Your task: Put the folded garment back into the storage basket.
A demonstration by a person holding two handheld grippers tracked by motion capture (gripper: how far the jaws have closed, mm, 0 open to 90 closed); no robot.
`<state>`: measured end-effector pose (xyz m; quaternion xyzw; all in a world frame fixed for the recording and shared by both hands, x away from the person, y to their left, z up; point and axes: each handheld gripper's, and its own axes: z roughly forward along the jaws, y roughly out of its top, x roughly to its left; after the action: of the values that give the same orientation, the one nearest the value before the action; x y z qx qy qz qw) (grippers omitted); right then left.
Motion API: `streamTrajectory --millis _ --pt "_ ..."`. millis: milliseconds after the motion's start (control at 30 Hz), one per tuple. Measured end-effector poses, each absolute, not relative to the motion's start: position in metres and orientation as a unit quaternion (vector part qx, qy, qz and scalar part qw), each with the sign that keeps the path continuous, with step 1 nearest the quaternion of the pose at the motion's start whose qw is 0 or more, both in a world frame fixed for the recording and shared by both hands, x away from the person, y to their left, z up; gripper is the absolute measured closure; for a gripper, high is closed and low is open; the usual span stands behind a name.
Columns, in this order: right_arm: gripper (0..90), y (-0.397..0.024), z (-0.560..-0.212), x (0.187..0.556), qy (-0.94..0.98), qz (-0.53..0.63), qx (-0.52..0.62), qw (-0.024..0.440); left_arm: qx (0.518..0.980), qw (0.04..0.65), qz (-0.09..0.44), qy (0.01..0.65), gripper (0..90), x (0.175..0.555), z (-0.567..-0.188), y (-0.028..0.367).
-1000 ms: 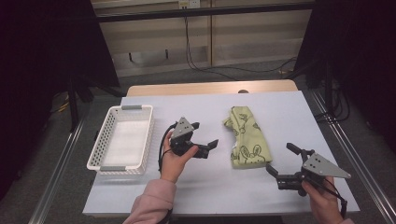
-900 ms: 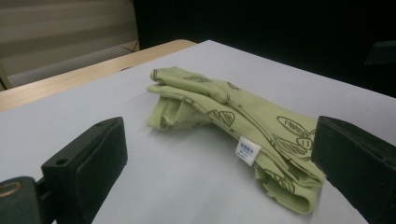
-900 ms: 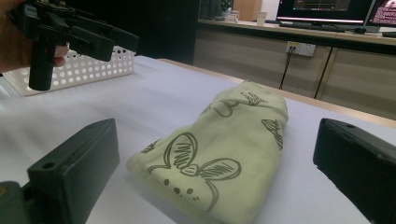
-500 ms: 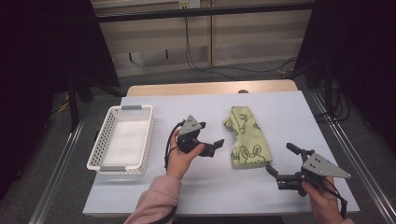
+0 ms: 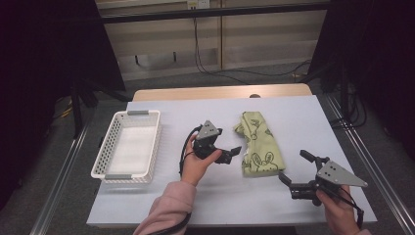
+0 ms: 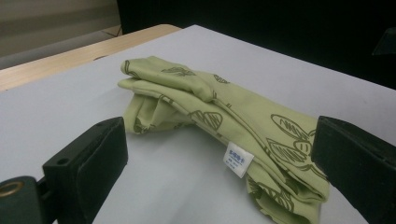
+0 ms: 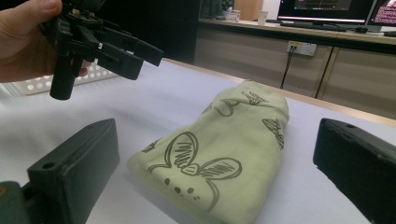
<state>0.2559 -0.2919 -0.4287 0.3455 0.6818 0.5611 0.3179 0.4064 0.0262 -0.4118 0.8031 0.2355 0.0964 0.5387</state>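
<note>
A white basket (image 5: pixel 126 145) stands at the surface's left. The left tool (image 5: pixel 230 154), jaws apart, is brought just beside the folded green cloth (image 5: pixel 259 144) at mid-surface; closing on its edge is judged next. The right tool (image 5: pixel 293 169) is held open nearby.

Soft matt green cloth (image 5: pixel 259 145) lies on a smooth matt table (image 5: pixel 186 110).

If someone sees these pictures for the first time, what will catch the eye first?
First, the folded green cloth with rabbit drawings, lying in the middle of the table. Next, the two grippers: the left gripper hangs just beside the cloth's left edge with open jaws, and the right gripper waits near the front right corner, also open. A white basket stands at the left.
</note>
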Motion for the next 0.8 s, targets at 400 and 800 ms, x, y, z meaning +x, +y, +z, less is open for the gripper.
streamTrajectory --millis 400,800 --pt "0.2 -0.291 -0.429 0.255 0.682 0.560 0.347 0.318 0.809 0.532 0.084 0.235 4.3 0.409 -0.414 0.013" --pt "0.2 -0.291 -0.429 0.256 0.681 0.562 0.347 0.317 0.816 0.522 0.077 0.236 4.3 0.414 -0.420 0.005"
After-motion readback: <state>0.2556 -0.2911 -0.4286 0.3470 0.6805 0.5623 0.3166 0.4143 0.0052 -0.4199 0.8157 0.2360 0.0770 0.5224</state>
